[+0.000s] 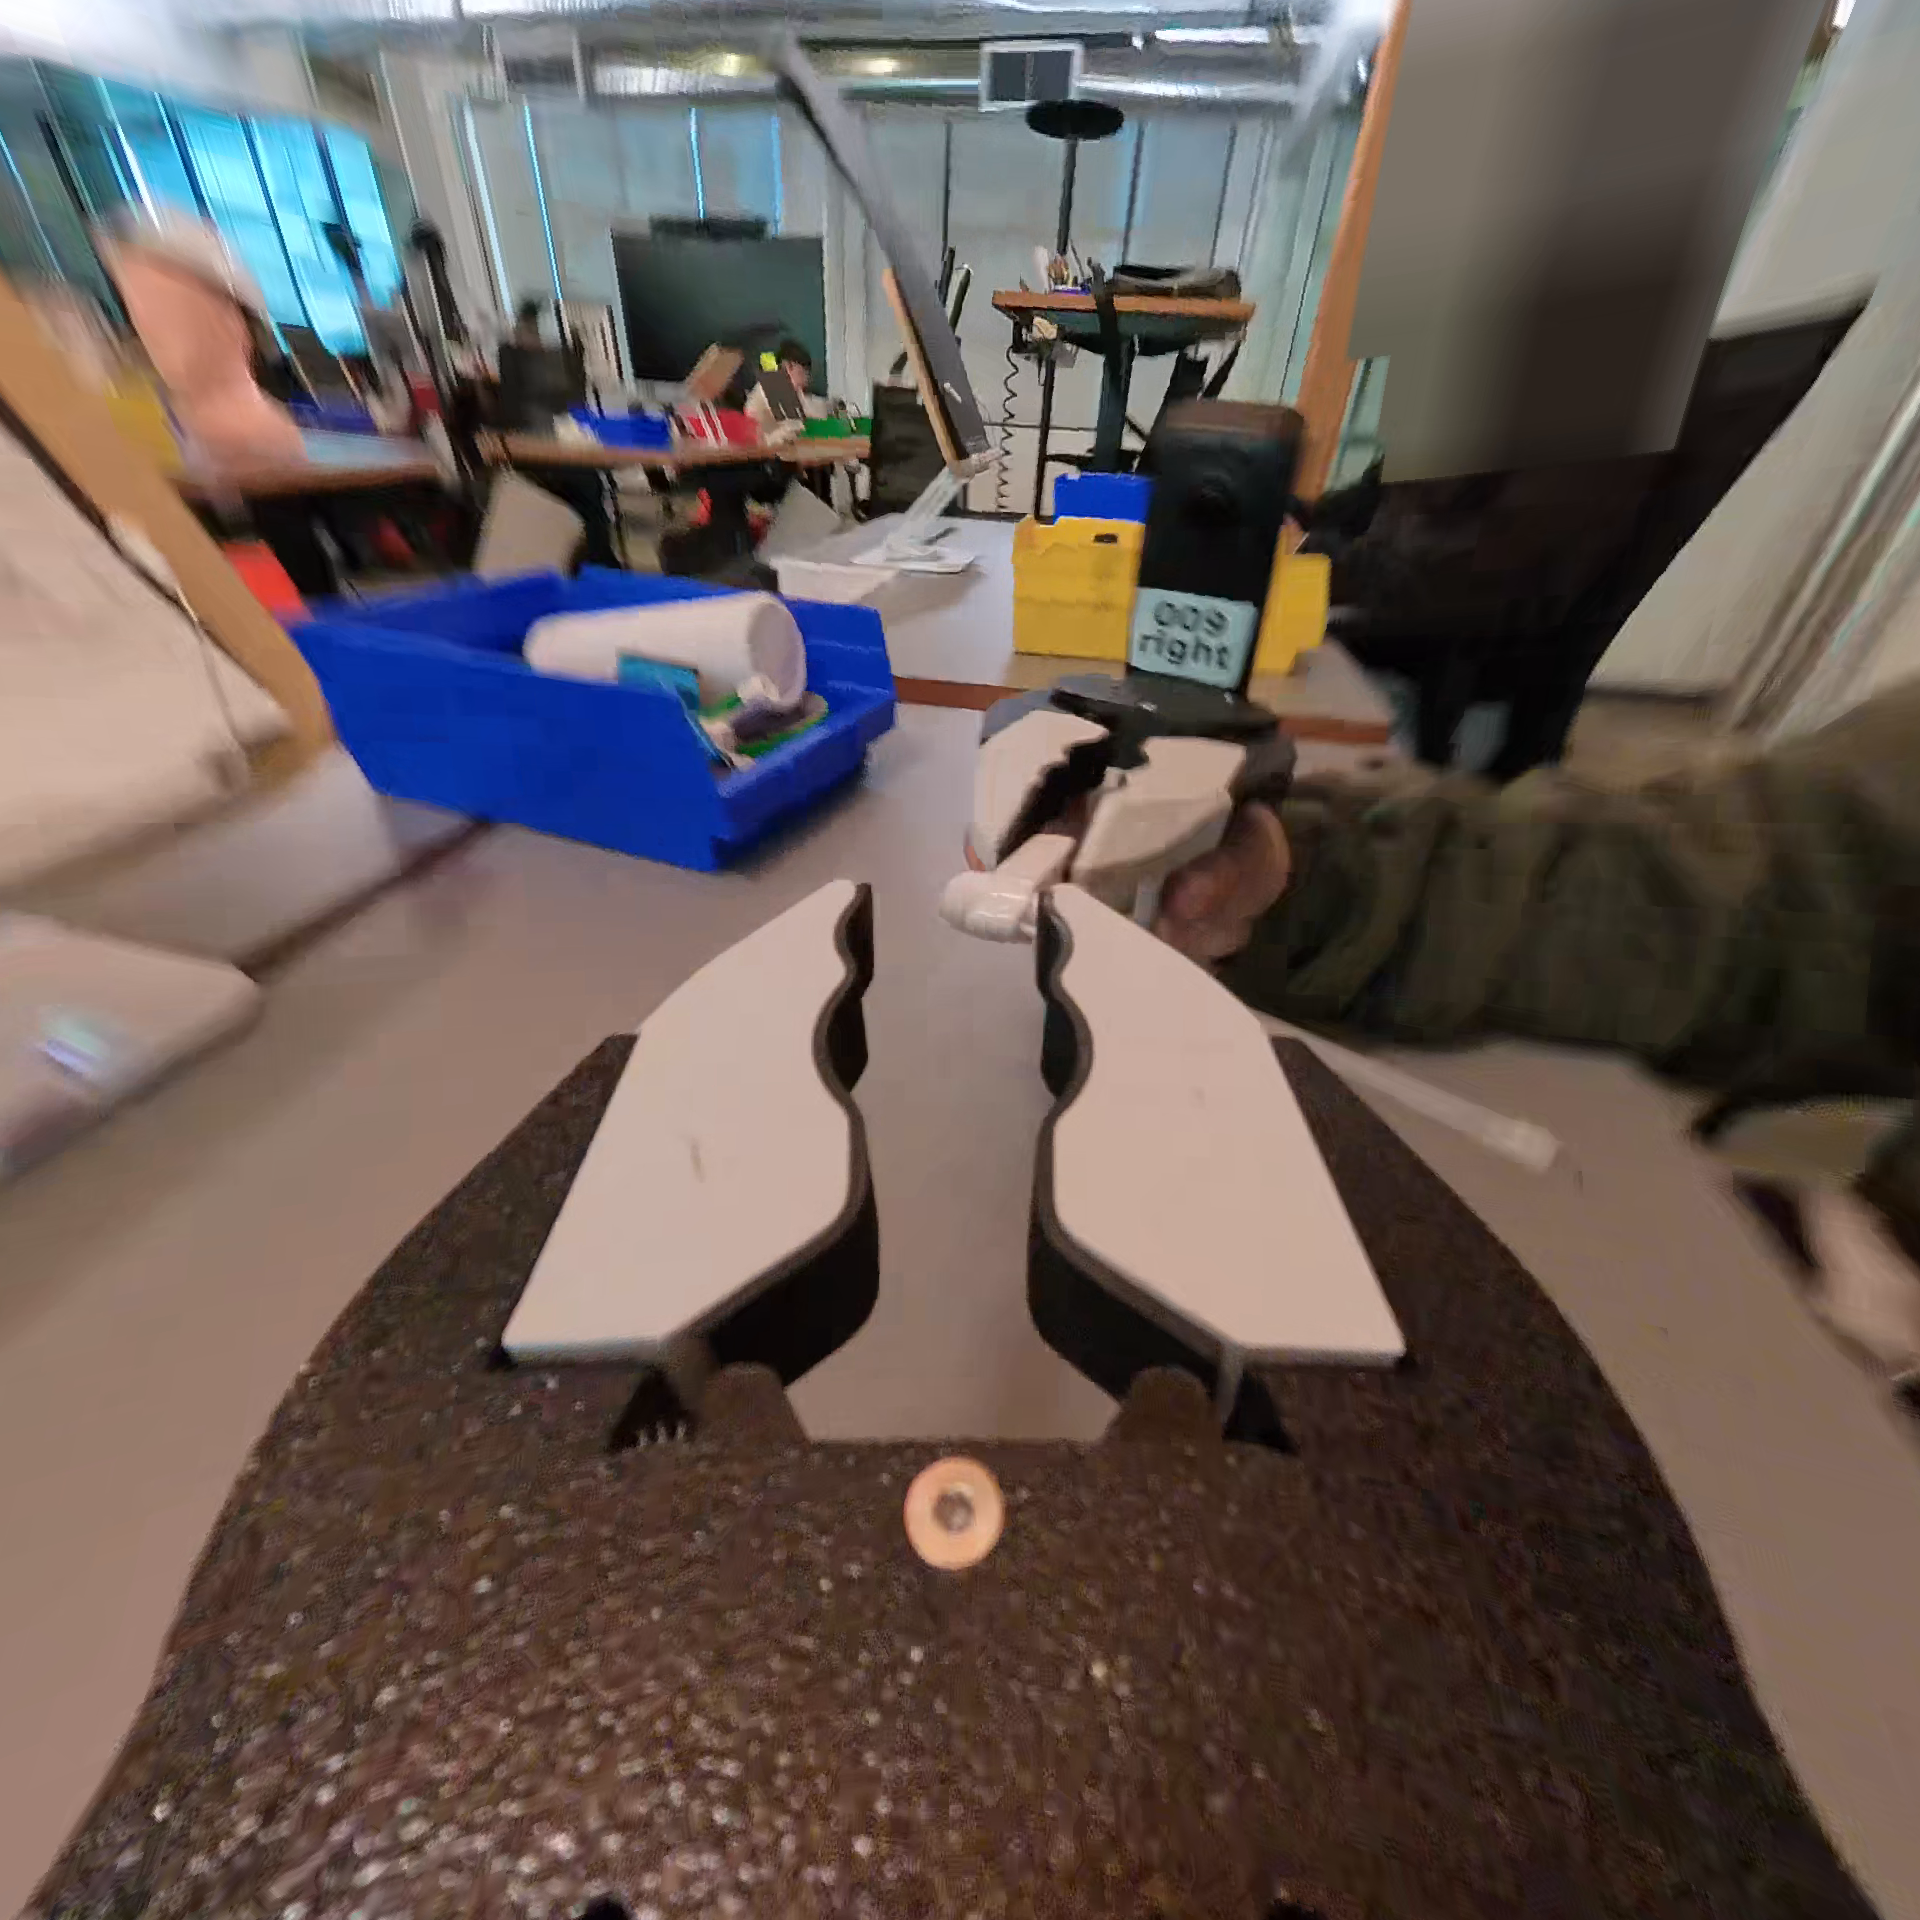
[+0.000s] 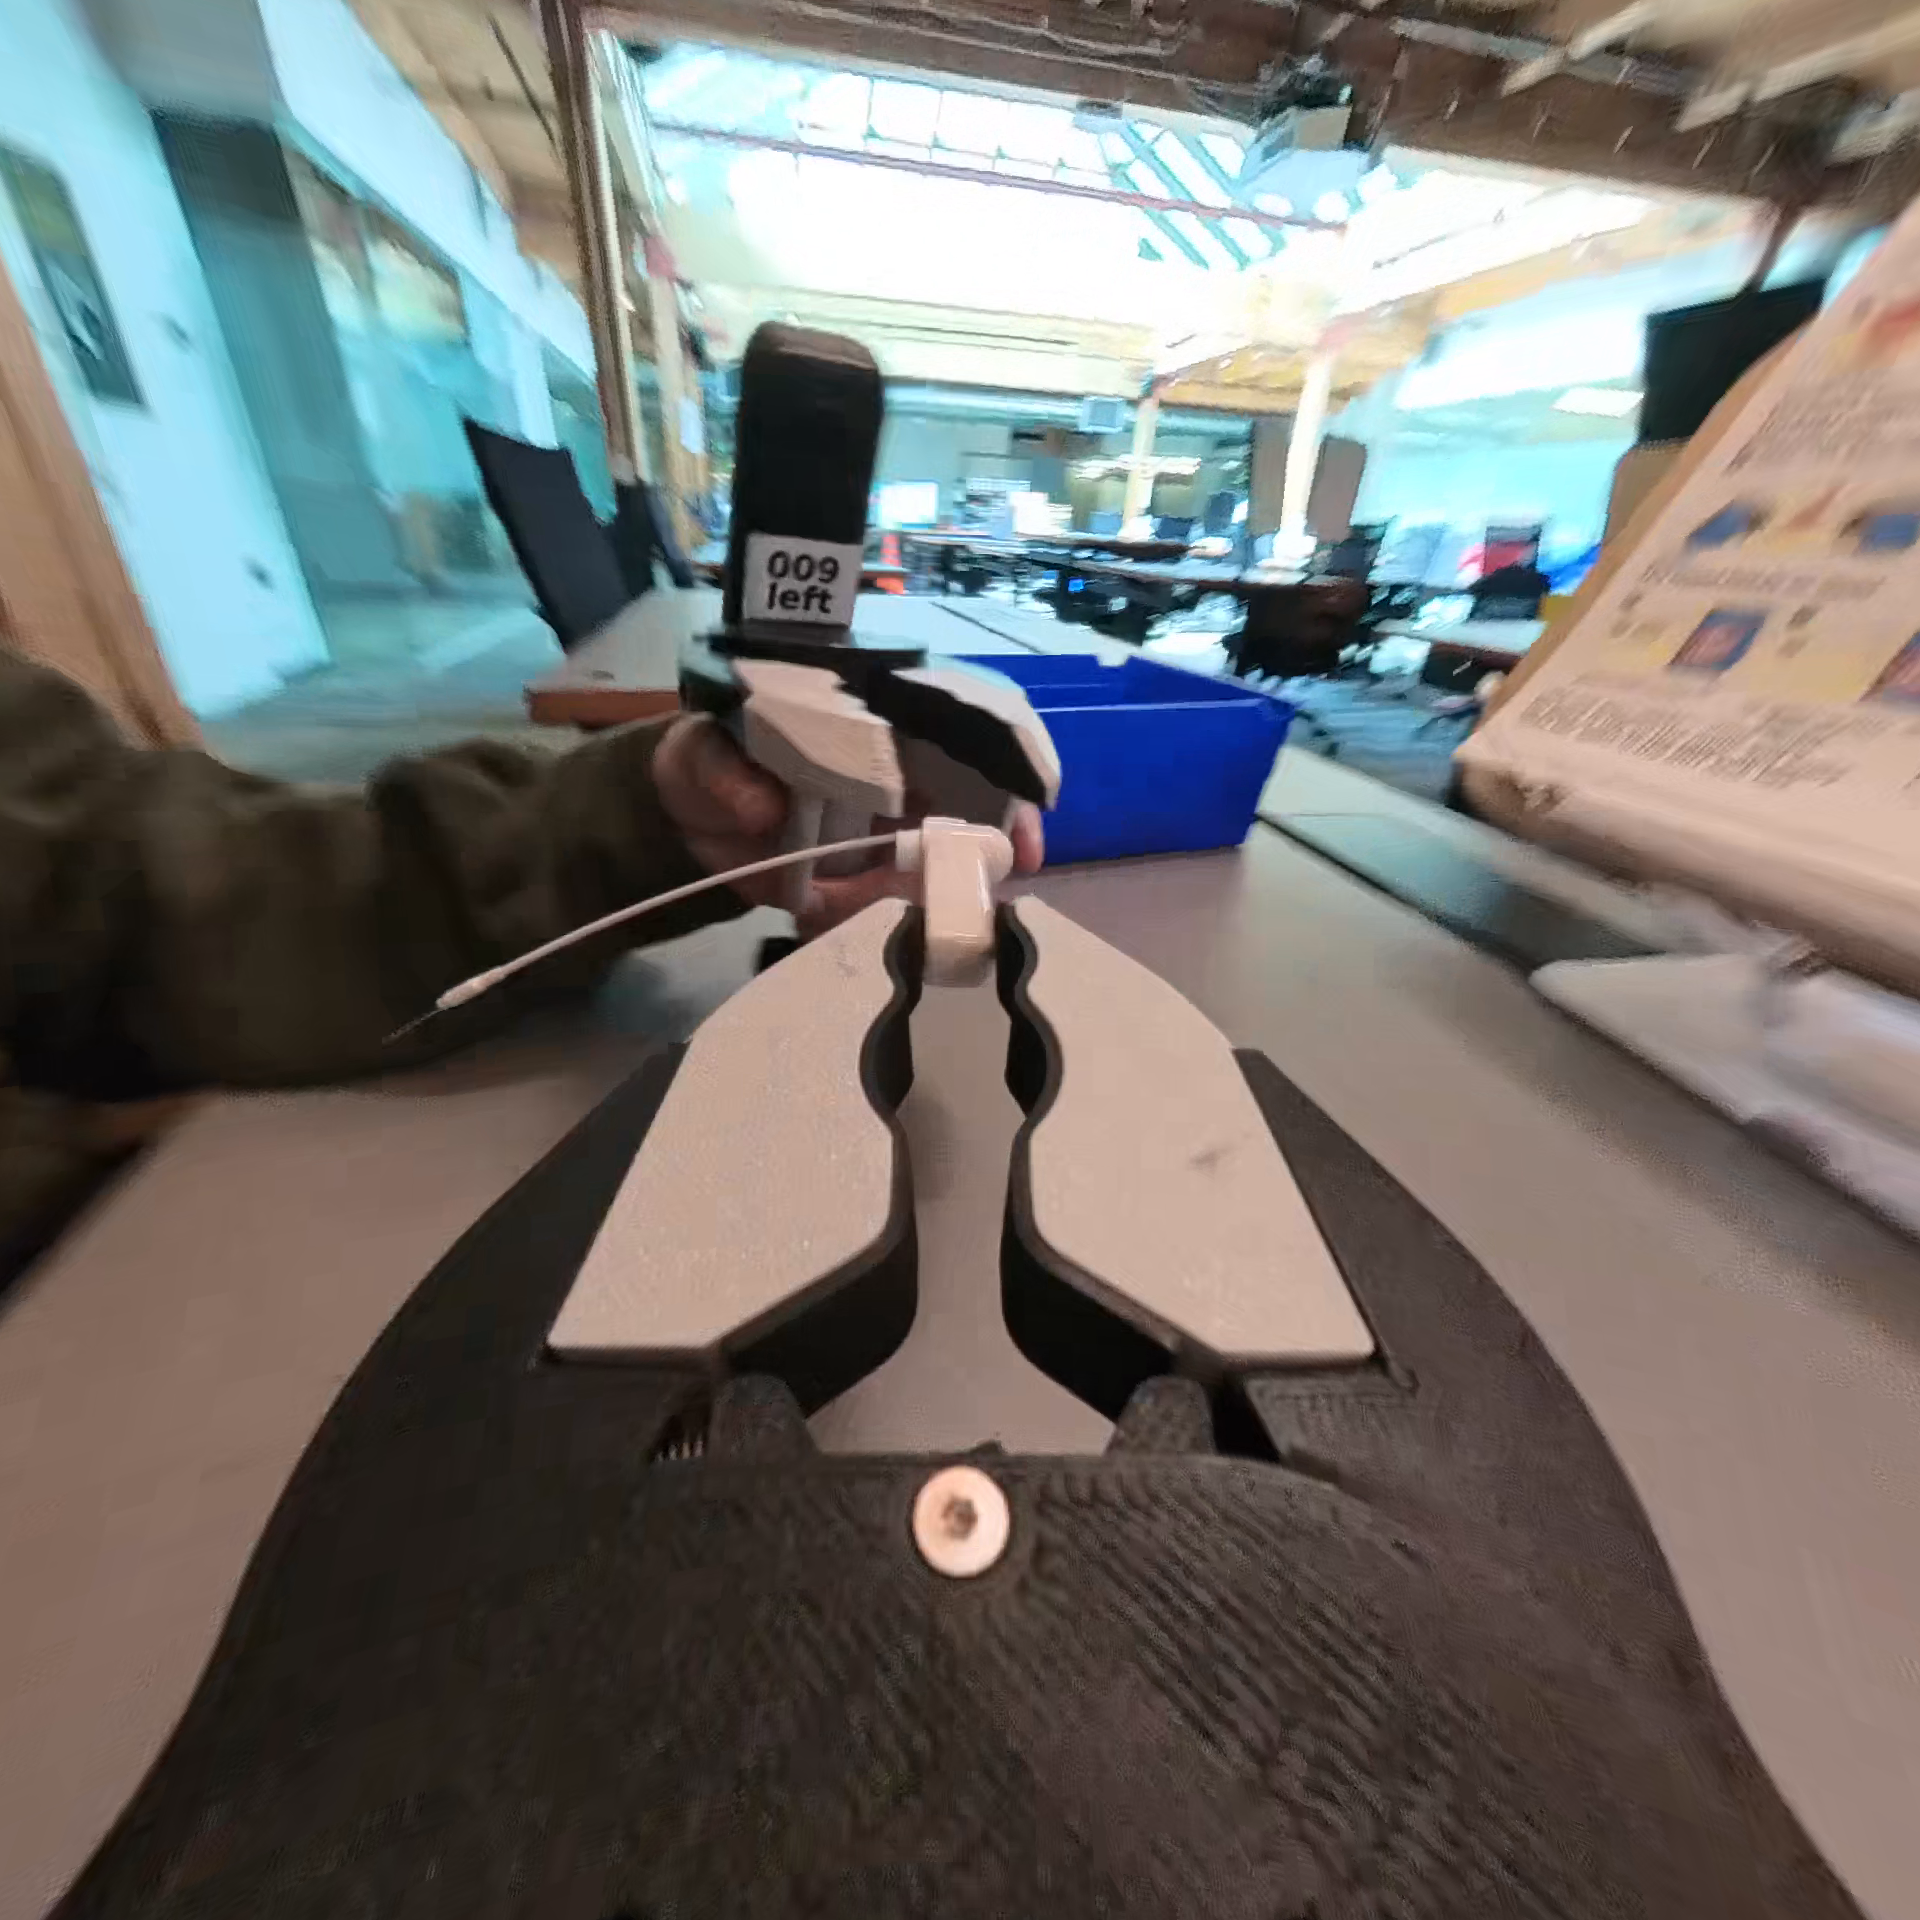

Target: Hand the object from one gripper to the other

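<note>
The object is a small white spray nozzle head (image 2: 954, 914) with a thin white dip tube (image 2: 665, 902) that curves off to the left. My right gripper (image 2: 956, 935) is shut on the nozzle head at its fingertips, above the grey table (image 2: 1299, 1039). My left gripper (image 1: 954, 904) is open and empty, its tips just short of the nozzle (image 1: 987, 902). The right gripper (image 1: 1023, 868) faces it from beyond. In the right wrist view the left gripper (image 2: 961, 790) sits just behind the nozzle with its jaws apart. A hand in a green sleeve holds each gripper.
A blue bin (image 1: 582, 727) with a white roll stands at the left on the table (image 1: 520, 987); yellow bins (image 1: 1070, 592) stand behind the right gripper. In the right wrist view a blue bin (image 2: 1143, 748) stands behind, and a printed paper package (image 2: 1714, 623) leans at the right. My left and right fingertips are right by each other.
</note>
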Demonstrator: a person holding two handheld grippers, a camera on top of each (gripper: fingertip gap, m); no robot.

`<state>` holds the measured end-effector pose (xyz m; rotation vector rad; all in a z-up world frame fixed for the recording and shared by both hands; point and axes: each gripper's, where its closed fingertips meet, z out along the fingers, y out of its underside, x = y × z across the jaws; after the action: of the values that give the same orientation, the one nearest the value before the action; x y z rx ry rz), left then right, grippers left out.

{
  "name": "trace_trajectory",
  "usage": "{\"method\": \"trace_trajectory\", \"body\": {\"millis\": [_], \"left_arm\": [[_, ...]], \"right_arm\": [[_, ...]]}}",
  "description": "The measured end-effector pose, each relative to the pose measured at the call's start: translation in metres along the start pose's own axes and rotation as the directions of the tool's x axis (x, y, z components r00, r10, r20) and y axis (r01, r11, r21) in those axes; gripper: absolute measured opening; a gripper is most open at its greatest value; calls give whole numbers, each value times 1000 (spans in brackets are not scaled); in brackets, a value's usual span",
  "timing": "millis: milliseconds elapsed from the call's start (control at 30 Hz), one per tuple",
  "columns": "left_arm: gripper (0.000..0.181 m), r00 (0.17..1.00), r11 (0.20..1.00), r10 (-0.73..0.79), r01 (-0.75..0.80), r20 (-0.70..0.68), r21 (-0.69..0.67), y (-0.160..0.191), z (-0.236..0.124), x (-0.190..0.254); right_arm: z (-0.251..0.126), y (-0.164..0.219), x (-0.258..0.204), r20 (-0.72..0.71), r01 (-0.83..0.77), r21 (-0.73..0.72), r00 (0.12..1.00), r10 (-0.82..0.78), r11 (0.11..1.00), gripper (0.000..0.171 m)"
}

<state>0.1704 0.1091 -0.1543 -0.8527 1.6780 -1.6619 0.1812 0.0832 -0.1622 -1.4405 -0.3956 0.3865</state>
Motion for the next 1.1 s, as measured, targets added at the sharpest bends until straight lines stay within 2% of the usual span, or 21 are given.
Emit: {"method": "trace_trajectory", "body": {"millis": [67,167,300,400,500,600,667,733,800,867,967,1100], "left_arm": [[29,980,980,197,-198,42,15,-2,-3,3],[32,917,915,396,-389,53,-111,18,3,2],[31,821,811,568,-546,59,-210,34,14,3],[16,793,780,607,-584,44,-225,36,17,6],[15,822,802,568,-547,26,-239,40,16,5],[13,919,902,395,-382,24,-198,40,16,3],[13,969,952,245,-236,26,-196,42,13,-2],[13,993,968,120,-119,-11,-223,46,9,-2],[13,1000,971,1,-8,-30,-240,49,8,-1],[13,990,962,-121,101,-67,-252,50,9,3],[13,969,943,-232,202,-85,-264,53,11,5],[13,978,949,-197,171,-75,-265,55,11,3]], "right_arm": [[-4,2,3,61,-178,15,982,177,984,13],[-8,2,-1,174,-373,1,914,367,928,13],[-5,16,-3,182,-450,-86,870,458,889,13],[-3,23,-3,167,-450,-109,871,462,887,14],[-2,25,-2,154,-417,-104,890,429,903,13],[-2,20,3,102,-315,-34,943,317,948,19],[-4,20,4,57,-137,-26,989,138,990,29],[-5,24,4,9,79,-66,997,-78,995,40],[-3,31,4,-10,231,-132,972,-235,964,38],[1,30,1,-21,333,-134,941,-338,933,33],[3,31,2,-56,390,-144,914,-401,909,23],[3,35,5,-49,345,-167,933,-357,924,14]]}}
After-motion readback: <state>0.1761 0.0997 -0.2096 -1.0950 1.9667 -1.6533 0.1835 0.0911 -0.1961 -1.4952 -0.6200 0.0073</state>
